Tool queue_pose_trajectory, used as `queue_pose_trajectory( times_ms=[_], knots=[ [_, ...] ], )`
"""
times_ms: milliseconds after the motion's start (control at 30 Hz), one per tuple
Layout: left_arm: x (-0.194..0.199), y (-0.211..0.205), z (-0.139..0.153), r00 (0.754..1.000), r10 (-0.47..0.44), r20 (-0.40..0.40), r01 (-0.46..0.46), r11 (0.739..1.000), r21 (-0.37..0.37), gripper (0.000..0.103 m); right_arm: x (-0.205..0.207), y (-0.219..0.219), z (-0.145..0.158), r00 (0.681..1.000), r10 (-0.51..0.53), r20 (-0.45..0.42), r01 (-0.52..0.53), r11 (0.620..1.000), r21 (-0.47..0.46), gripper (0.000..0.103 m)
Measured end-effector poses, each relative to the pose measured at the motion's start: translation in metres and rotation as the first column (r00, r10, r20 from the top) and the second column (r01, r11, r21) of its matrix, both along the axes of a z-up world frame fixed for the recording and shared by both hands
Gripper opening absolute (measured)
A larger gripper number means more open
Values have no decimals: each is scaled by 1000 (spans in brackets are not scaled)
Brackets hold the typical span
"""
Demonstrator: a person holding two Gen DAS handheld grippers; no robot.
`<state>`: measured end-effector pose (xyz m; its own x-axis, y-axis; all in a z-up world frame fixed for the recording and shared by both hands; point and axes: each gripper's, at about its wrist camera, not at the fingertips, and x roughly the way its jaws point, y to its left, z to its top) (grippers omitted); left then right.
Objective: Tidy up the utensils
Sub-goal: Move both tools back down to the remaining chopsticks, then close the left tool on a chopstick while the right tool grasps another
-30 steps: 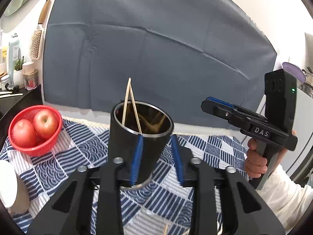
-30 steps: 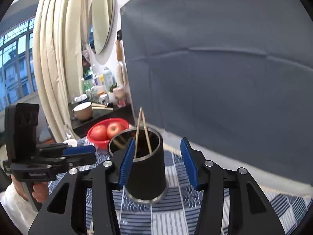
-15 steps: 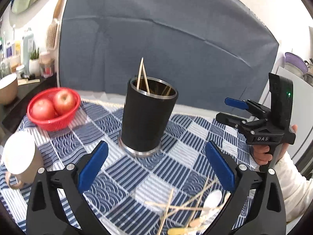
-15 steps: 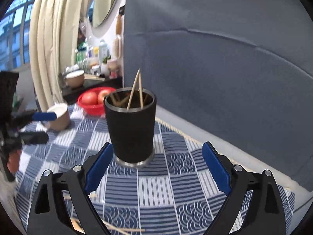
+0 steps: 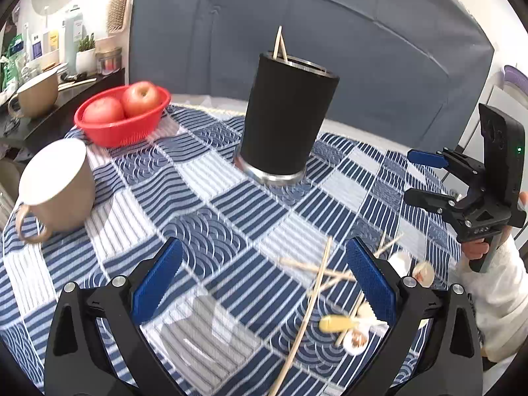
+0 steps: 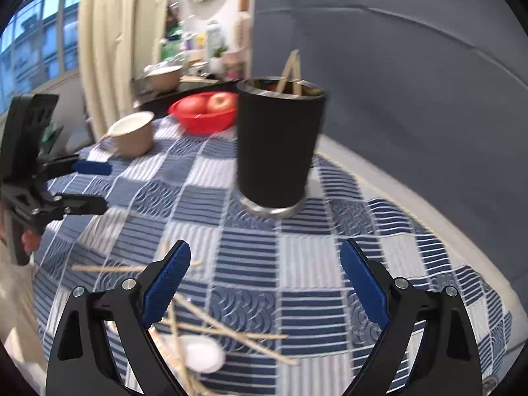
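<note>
**Two open grippers above scattered utensils, one black holder on a checked cloth**

One black cylindrical utensil holder (image 5: 285,117) with a metal rim and base stands upright near the middle of the table, and two wooden chopsticks (image 5: 278,42) poke out of its top. Near the front edge lies a loose heap of utensils (image 5: 343,292): several more chopsticks crossing one another and a few small spoons, one with a yellow handle; the exact count is blurred. The holder is well apart from this heap, farther back.

Two grippers are in view. The left gripper (image 5: 264,288) hangs over the near part of the cloth with its blue pads spread wide and nothing between them; the heap lies just to its right. The right gripper (image 6: 265,285) hovers near the heap too, its jaws wide but closing slightly, gripping nothing. Each gripper also shows in the other's view, held by a hand in a white sleeve (image 5: 495,300).

On the far left sits one red basket (image 5: 123,117) holding two red apples. Nearer and to the left stands one beige mug (image 5: 57,186).

The table is covered by a blue and white patchwork cloth (image 5: 211,211) of stripes and wave patterns. Behind it hangs a grey-blue backdrop (image 5: 330,26). Far left, a dark shelf (image 5: 66,99) carries bottles, jars, a small plant and a second beige mug; cream curtains (image 6: 109,43) and a window show in the right wrist view
</note>
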<state>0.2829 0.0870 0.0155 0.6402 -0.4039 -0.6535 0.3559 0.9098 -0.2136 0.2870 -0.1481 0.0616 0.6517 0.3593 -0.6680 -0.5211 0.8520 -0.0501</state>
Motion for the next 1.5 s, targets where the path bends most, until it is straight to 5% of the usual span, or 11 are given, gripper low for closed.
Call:
queue_pose_trajectory(
  times_ms=[200,467,700,833,900,1000,1133,1500],
  knots=[
    [-17,-3,-20,999,1,-47,3,997,76,97,-14,17,-25,988,115,-105,-117,993,-9,60],
    [-29,-19,-37,994,-49,-98,62,989,137,97,-31,36,-48,973,170,-158,-185,979,-87,54],
    [-27,-38,-48,987,-97,-126,125,964,236,95,-36,49,-59,953,213,-215,-246,959,-139,32],
    [-24,-49,-54,976,-133,-171,177,943,280,77,-36,57,-70,944,215,-251,-265,946,-189,21],
    [-24,-51,-53,977,-133,-168,178,940,292,70,-35,57,-68,935,226,-272,-277,947,-165,6],
    [-25,-50,-51,974,-144,-173,191,936,297,54,-33,54,-65,936,228,-269,-272,952,-140,5],
    [-23,-43,-49,971,-140,-193,191,940,282,8,-27,45,-64,951,171,-257,-209,969,-132,5],
    [-21,-25,-42,973,-85,-215,142,954,264,5,-22,5,-38,968,111,-226,-103,994,46,5]
  ],
)
